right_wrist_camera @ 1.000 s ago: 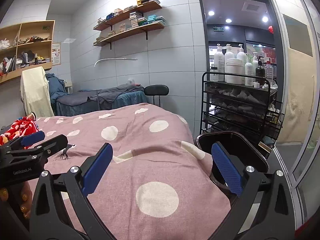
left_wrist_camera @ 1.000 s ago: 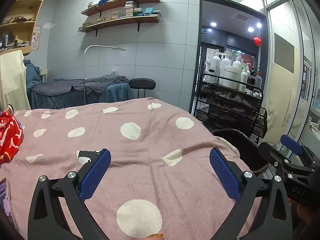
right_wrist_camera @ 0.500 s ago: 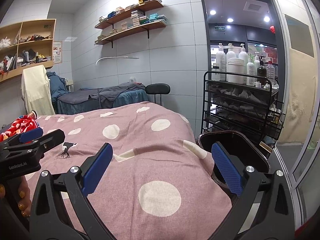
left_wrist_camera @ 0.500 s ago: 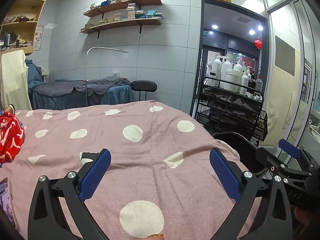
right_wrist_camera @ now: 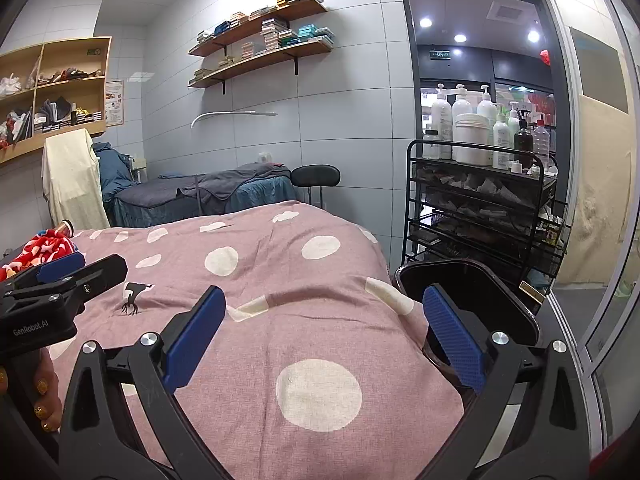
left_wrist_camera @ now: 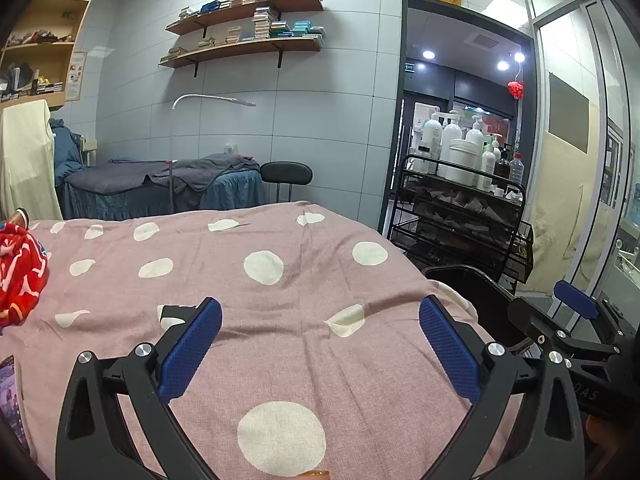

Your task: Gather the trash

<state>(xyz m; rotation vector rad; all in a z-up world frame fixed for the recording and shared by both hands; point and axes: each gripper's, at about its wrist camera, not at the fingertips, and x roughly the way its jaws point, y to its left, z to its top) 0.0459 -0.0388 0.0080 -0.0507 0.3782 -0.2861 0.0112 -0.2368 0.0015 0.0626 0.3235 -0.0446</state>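
My left gripper [left_wrist_camera: 320,324] is open and empty, held above a pink bed cover with white dots [left_wrist_camera: 280,280]. My right gripper [right_wrist_camera: 322,316] is open and empty above the same cover [right_wrist_camera: 280,272], near its right edge. A black bin [right_wrist_camera: 468,296] stands beside the bed at the right, just past my right finger; it also shows in the left wrist view [left_wrist_camera: 472,284]. A red and white patterned cloth [left_wrist_camera: 18,268] lies at the bed's left edge, also in the right wrist view [right_wrist_camera: 44,248]. No loose trash shows on the cover.
A black wire trolley [right_wrist_camera: 480,208] with white bottles stands behind the bin by the doorway. A second bed [left_wrist_camera: 160,188] with grey covers and a black stool [left_wrist_camera: 286,174] stand at the back wall. A glass partition [right_wrist_camera: 600,200] runs along the right.
Both grippers have tilted up slightly, so the bed and the room sit a little lower in view. Both stay open and empty.
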